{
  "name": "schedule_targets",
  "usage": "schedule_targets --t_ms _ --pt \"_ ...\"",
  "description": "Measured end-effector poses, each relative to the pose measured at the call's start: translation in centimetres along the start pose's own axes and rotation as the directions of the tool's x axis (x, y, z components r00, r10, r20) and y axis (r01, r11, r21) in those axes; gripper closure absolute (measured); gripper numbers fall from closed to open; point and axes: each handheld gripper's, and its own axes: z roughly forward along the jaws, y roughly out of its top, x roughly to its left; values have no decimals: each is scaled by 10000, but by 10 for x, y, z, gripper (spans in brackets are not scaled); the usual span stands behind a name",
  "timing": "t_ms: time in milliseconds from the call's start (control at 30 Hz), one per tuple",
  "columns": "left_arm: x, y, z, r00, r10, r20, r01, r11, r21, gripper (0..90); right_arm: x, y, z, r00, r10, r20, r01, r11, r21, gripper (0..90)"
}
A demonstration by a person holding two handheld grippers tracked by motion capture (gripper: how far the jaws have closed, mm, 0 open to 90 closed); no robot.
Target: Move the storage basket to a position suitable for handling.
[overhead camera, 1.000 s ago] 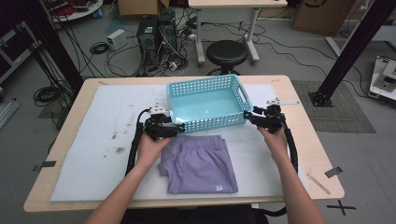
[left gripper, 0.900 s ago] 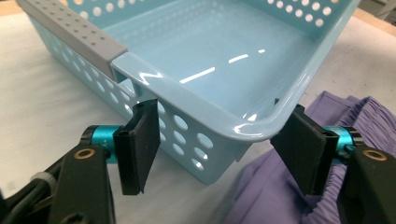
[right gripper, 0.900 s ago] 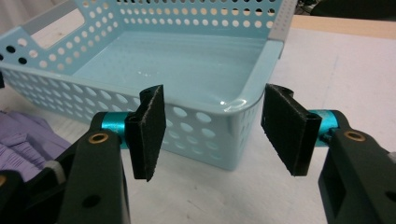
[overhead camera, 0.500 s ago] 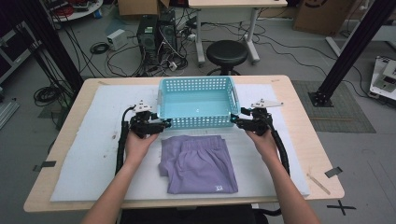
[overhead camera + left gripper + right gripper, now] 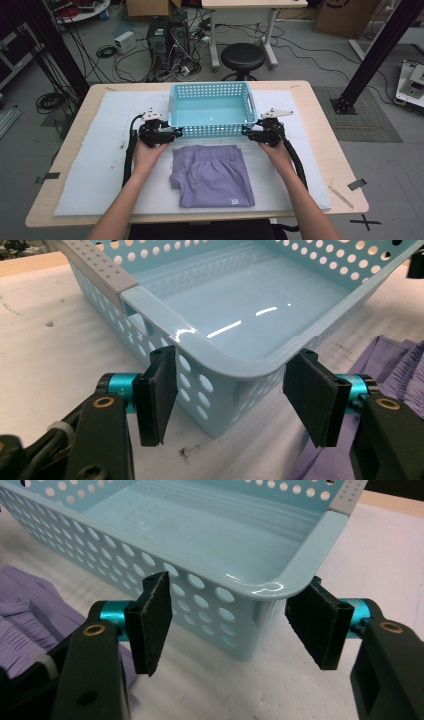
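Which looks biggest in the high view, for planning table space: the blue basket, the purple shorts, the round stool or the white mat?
1. White mat, by far the largest.
2. Blue basket and purple shorts: they look about alike, so I will not rank them.
3. Round stool, smallest, though it stands farther from the camera.

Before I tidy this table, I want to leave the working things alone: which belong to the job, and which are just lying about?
In use:
- blue basket, each near corner between open jaws
- left hand-held gripper
- right hand-held gripper
- folded purple shorts

Lying about:
- wooden stick
- tape pieces
- black stool
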Motion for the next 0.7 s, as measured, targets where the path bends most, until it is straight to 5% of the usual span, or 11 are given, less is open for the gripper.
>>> schedule_targets --t_ms 267,700 --pt "3 0 -7 9999 -47 -94 47 10000 -4 426 7 2 -7 9994 -285 -210 289 9995 156 422" --pt "-12 -2 -11 9992 307 -236 -305 9995 90 447 8 -3 -16 9988 -473 -136 478 9981 381 421"
